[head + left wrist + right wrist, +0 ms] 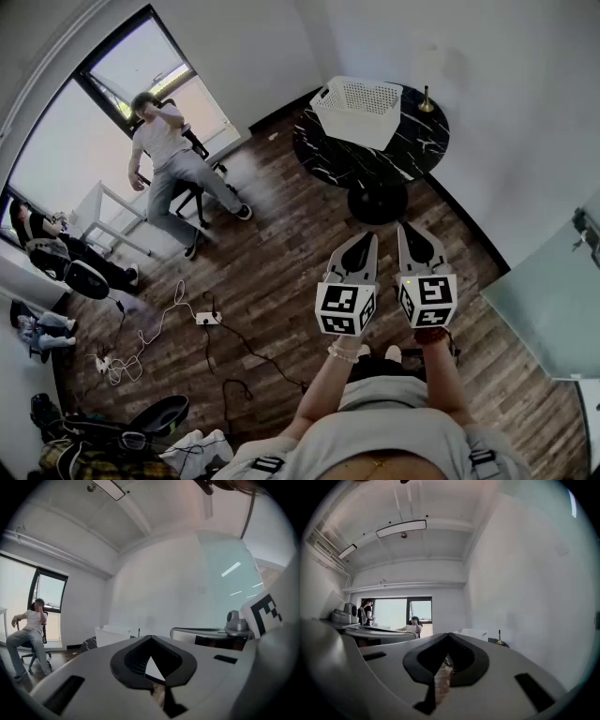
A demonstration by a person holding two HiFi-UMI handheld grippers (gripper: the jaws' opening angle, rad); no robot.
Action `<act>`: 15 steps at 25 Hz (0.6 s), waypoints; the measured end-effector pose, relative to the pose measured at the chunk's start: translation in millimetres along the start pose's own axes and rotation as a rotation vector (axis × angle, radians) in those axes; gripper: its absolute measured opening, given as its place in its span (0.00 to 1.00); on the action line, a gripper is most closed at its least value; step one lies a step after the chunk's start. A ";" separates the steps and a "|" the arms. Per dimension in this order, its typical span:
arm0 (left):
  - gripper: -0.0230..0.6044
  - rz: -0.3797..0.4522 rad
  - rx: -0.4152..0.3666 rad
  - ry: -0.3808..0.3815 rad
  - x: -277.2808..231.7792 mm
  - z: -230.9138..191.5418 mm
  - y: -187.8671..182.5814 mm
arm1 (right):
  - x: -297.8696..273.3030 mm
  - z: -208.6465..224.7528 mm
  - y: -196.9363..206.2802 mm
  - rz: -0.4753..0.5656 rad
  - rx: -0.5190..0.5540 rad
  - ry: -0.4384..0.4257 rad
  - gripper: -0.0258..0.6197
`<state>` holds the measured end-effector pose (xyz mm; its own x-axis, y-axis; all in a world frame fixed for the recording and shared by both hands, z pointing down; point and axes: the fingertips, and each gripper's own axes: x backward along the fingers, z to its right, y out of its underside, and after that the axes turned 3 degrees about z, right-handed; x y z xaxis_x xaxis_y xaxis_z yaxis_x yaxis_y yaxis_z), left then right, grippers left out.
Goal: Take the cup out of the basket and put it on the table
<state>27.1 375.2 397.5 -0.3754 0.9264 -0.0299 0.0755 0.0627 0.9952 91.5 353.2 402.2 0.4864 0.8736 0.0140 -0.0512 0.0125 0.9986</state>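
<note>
I hold both tongs out low over the plank floor point(272, 234), nosed toward the round table point(417, 142), whose black top is veined like marble. The left gripper point(367, 238) has its dark ribbed jaws pressed tip to tip with nothing between them. The right gripper point(404, 228) is clenched the same way, and is also empty. Each carries a cube of black-and-white square markers at its rear.

The basket point(360, 111) is a white rectangular tub with perforated plastic walls. It stands on the far left part of the tabletop, well apart from both jaws. I cannot make out the cup in any view, as the basket's inside does not show clearly from here. A slim brass-coloured piece point(426, 100) with a flared base stands upright just beside the basket. A person point(169, 155) sits on a chair by the window, and loose cables point(155, 330) trail across the boards.
</note>
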 end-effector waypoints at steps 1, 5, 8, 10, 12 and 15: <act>0.05 0.001 -0.001 -0.001 -0.2 0.5 -0.1 | 0.2 0.9 0.0 0.000 -0.001 0.000 0.06; 0.05 0.003 -0.002 -0.003 -0.7 1.9 -0.3 | 0.7 1.9 -0.2 0.000 -0.002 -0.003 0.05; 0.05 0.000 -0.002 -0.004 -1.9 3.9 -0.2 | 0.8 2.9 -0.1 -0.001 -0.005 -0.009 0.06; 0.05 -0.001 -0.003 -0.005 -2.9 6.2 -0.3 | 1.6 4.7 -1.0 0.004 -0.011 -0.013 0.06; 0.05 -0.002 -0.004 -0.007 -4.0 8.4 -0.2 | 3.0 6.7 -2.8 0.018 -0.023 -0.022 0.06; 0.05 -0.001 -0.004 -0.011 -6.6 11.9 0.6 | 5.1 11.1 -4.6 0.034 -0.036 -0.035 0.06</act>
<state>40.6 373.5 397.2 -0.3651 0.9304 -0.0314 0.0712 0.0616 0.9956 103.9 352.2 398.3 0.5141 0.8563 0.0503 -0.0991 0.0011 0.9951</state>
